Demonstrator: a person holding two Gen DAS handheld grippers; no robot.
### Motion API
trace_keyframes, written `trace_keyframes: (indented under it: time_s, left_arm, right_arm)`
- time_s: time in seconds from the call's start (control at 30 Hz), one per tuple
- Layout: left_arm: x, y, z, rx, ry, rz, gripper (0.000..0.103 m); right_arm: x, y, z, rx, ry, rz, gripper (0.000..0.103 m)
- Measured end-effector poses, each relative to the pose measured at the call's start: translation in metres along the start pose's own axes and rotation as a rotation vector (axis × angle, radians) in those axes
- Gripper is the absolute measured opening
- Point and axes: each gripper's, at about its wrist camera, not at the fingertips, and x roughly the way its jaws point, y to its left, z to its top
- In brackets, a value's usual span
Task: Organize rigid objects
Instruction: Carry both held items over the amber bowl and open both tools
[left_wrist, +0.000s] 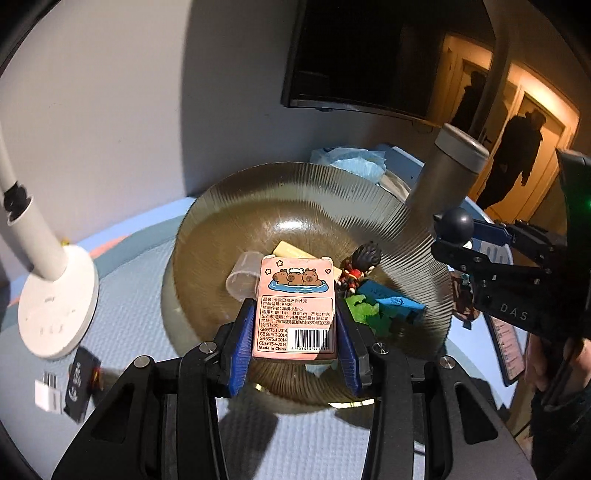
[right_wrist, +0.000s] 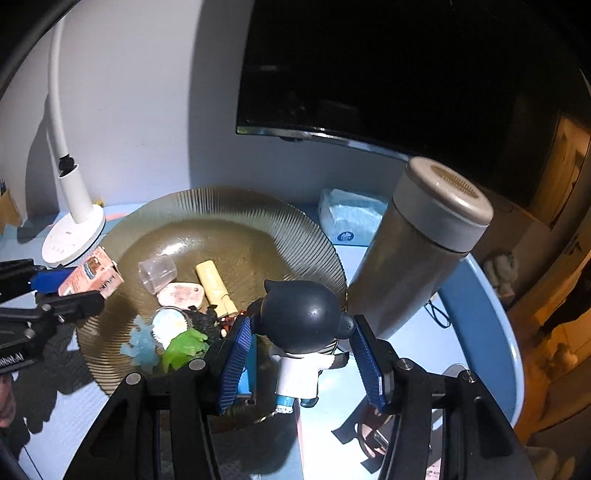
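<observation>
My left gripper (left_wrist: 293, 328) is shut on a pink card box (left_wrist: 294, 306) with capybaras printed on it, held over the ribbed glass plate (left_wrist: 229, 206). The box also shows in the right wrist view (right_wrist: 94, 275). My right gripper (right_wrist: 301, 354) holds a dark-headed figurine (right_wrist: 301, 332) between its blue pads at the plate's right rim (right_wrist: 207, 201). The plate holds a clear cup (right_wrist: 157, 273), a yellow stick (right_wrist: 214, 284), green toy (right_wrist: 186, 347), pale blue toy (right_wrist: 142, 347), a blue block (left_wrist: 391, 301) and a red figurine (left_wrist: 356, 267).
A tall steel bottle (right_wrist: 417, 266) stands right of the plate. A white lamp base (left_wrist: 55, 306) stands left. A tissue pack (right_wrist: 349, 218) lies behind the plate. A black card (left_wrist: 79, 380) and a white plug (left_wrist: 48, 391) lie at front left. A dark monitor (right_wrist: 369, 74) hangs behind.
</observation>
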Motion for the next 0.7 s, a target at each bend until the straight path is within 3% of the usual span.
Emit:
trace_keyframes:
  time_s: [0.03,0.1,0.13,0.23,0.5,0.63,0.7]
  left_arm:
    - [0.002,-0.003,0.001,0.019,-0.002,0.0,0.05]
    - [0.002,-0.004,0.003,0.044,0.006,0.047,0.077]
    - [-0.002,-0.003,0.003,0.047,-0.009,0.071,0.078]
    - [-0.028,0.009,-0.001,0.019,-0.052,0.051,0.078]
    - [-0.12,0.058,-0.028,-0.111,-0.157,0.077,0.078]
    - [-0.174,0.082,-0.047,-0.156,-0.234,0.104,0.078]
    - [-0.204,0.092,-0.058,-0.171,-0.285,0.12,0.078]
  right_arm:
    - [0.003,-0.001,0.001,0.005,0.002,-0.004,0.055]
    - [0.002,0.002,0.002,0.025,-0.008,-0.025,0.06]
    - [0.001,0.001,0.004,0.036,-0.015,-0.021,0.06]
    - [-0.013,0.004,0.004,0.062,-0.041,-0.012,0.06]
    - [-0.076,0.079,0.001,-0.113,-0.156,0.047,0.061]
    - [-0.117,0.126,0.003,-0.209,-0.243,0.075,0.077]
    - [-0.136,0.149,0.002,-0.251,-0.285,0.105,0.079]
